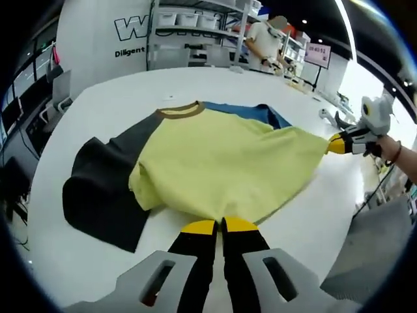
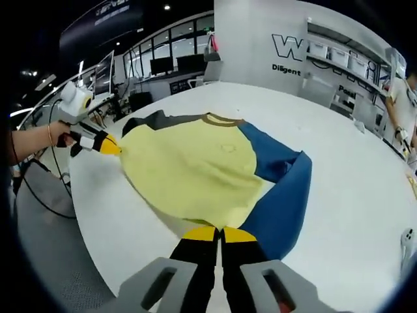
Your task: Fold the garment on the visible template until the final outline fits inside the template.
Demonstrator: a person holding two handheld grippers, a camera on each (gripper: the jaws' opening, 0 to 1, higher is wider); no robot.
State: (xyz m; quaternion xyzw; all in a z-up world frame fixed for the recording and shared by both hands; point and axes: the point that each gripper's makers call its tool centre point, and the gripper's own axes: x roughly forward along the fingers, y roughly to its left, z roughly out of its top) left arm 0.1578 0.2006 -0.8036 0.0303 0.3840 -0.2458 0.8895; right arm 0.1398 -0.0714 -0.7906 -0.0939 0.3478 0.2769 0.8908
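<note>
We see the yellow T-shirt (image 1: 221, 163) with one grey and one blue sleeve spread on the white table (image 1: 98, 104). The left gripper (image 1: 220, 226) and right gripper (image 2: 220, 233) are each closed on its hem. Wall lettering reads "Diligent" (image 2: 287, 68).

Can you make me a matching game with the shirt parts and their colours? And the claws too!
Things:
1. shirt body
2. collar
3. sleeve nearest the right claw
4. sleeve nearest the left claw

Colours:
A. dark grey
B. brown
C. blue
D. pale yellow

Pairs: 1-D, 2-B, 3-C, 4-A. Both claws are pinched shut on the shirt's edge.
</note>
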